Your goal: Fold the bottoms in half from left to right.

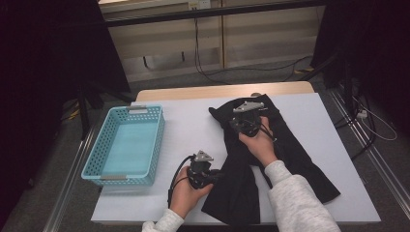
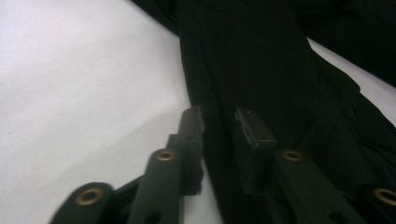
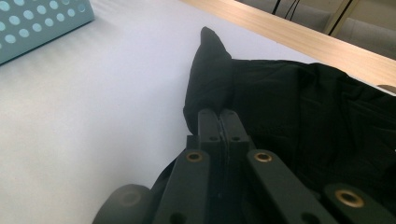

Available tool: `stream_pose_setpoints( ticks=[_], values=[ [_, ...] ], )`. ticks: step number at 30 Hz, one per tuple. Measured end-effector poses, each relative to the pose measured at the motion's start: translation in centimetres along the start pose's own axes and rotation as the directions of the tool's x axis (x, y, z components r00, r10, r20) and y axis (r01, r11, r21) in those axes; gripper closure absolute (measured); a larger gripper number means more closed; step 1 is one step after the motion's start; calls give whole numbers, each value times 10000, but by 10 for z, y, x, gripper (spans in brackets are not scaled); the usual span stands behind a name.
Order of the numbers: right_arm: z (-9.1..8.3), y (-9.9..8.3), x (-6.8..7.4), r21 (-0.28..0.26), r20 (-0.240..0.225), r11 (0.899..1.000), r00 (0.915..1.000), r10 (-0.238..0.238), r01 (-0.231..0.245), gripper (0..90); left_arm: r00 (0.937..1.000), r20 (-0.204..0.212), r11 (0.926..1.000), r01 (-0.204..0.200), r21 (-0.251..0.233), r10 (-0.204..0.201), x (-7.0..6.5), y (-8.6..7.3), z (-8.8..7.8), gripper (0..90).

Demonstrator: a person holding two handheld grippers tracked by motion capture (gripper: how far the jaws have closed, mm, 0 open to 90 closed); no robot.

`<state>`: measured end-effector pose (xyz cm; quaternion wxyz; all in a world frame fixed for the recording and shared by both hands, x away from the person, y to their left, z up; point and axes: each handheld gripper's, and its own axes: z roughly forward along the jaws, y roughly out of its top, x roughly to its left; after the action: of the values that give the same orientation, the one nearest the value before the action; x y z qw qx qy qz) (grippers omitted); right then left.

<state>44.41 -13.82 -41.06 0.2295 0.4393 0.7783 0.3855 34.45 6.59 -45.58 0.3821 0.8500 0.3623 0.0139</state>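
While the right gripper (image 3: 219, 122) is pinching the black garment (image 1: 290, 145) at its far edge, jaws fully together, the fabric is draping limp and light. Straddling a near fold, the left gripper (image 2: 219, 126) is standing narrowly parted; a folded edge is offering the firmest hold.

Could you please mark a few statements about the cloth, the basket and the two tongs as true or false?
1. The right tongs are shut on the black cloth. True.
2. The basket holds folded cloth. False: it is empty.
3. The left tongs have an edge of the cloth between their jaws. True.
4. The basket sits right of the cloth in the high view. False: it sits to the left.
5. The cloth lies on a white sheet. True.
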Motion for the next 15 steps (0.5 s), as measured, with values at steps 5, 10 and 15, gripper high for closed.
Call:
stream_pose_setpoints(
  ticks=[5,10,15],
  values=[
    [0,-3,-2,74,31,10000,10000,-39,39,900,9991,379,9995,195,262,-205,-4,1,2,889],
    [-1,-2,-7,19,141,10000,9999,-20,20,900,9973,687,9995,249,216,-263,-11,5,-2,900],
    [-7,-1,-15,-28,343,10000,9994,34,-33,900,9920,1201,9989,425,-205,-397,-15,15,-14,900]
  ],
)
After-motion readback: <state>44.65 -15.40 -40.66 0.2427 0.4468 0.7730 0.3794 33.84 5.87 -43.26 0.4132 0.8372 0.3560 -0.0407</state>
